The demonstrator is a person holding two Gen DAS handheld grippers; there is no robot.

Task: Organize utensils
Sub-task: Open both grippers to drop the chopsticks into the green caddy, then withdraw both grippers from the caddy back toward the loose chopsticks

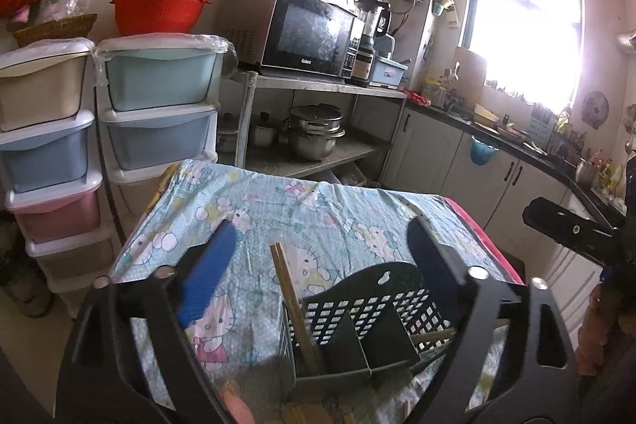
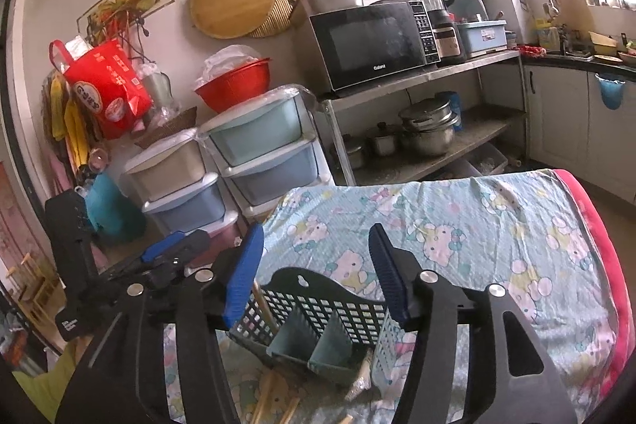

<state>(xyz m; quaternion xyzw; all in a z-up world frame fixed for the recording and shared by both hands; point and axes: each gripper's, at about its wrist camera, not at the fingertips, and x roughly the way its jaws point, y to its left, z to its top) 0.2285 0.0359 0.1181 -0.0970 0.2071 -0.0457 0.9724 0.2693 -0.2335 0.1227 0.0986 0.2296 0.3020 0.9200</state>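
Blue ribbed pads (image 2: pixel 387 277) parted; perforated plastic caddy (image 2: pixel 318 308), wooden chopsticks (image 1: pixel 296 301).

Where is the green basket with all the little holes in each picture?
Left wrist view: the green basket sits low in the middle, between the left tongs' open fingers, with chopsticks standing in its left compartment.
Right wrist view: the basket is again low in the middle, between the right tongs' open fingers.
Shared landmark: the microwave on the metal shelf behind.
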